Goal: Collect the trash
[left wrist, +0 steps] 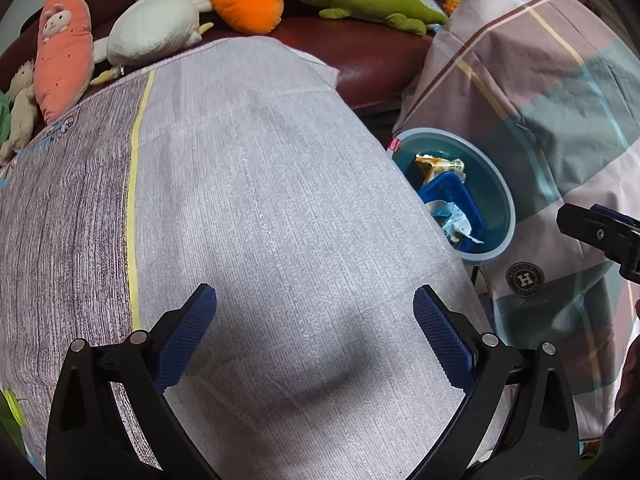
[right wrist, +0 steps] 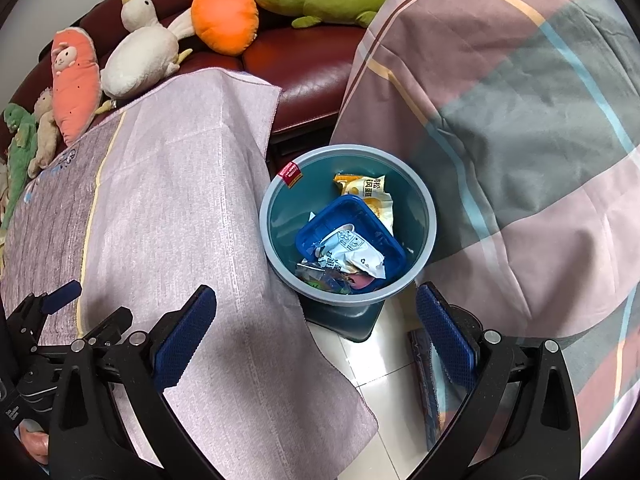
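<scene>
Trash bin (right wrist: pixel 347 222), already holding wrappers and a blue tray (right wrist: pixel 352 236), sits just ahead of the empty, spread right gripper (right wrist: pixel 316 330), while the equally spread, empty left gripper (left wrist: pixel 315 330) hovers over bare cloth (left wrist: pixel 260 200).

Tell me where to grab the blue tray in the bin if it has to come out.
Grip the blue tray by its raised upper-left rim, coming straight down from above. It lies tilted inside the round bin, and wrappers cover its lower half, leaving that edge bare.
</scene>
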A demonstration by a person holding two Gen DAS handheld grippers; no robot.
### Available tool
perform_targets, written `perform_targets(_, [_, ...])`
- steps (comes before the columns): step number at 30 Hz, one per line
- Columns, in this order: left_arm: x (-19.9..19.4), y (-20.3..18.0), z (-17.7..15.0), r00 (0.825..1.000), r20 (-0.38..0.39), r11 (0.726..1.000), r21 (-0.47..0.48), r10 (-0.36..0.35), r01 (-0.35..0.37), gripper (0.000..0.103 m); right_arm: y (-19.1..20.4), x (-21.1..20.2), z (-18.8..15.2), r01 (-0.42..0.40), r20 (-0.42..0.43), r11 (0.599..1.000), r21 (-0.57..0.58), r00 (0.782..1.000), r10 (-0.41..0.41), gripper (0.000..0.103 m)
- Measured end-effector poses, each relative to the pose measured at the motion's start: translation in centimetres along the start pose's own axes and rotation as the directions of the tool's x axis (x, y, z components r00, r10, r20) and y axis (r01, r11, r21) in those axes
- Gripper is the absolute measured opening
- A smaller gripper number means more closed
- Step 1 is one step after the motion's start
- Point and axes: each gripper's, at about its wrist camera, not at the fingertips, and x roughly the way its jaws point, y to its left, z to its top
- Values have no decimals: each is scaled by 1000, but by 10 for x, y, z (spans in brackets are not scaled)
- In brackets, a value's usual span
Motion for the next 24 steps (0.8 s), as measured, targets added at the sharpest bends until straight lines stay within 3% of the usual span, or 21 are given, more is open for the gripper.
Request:
perform_targets(14, [2, 1, -1, 1000, 2, 1000, 1, 12, -12, 99, 0, 5, 2, 21, -7, 1000, 4, 1000, -21, 96])
perform_targets(24, [3, 6, -3, 999, -14, 999, -24, -29, 29, 99, 3, 0, 0, 50, 2, 999, -7, 999, -50, 96])
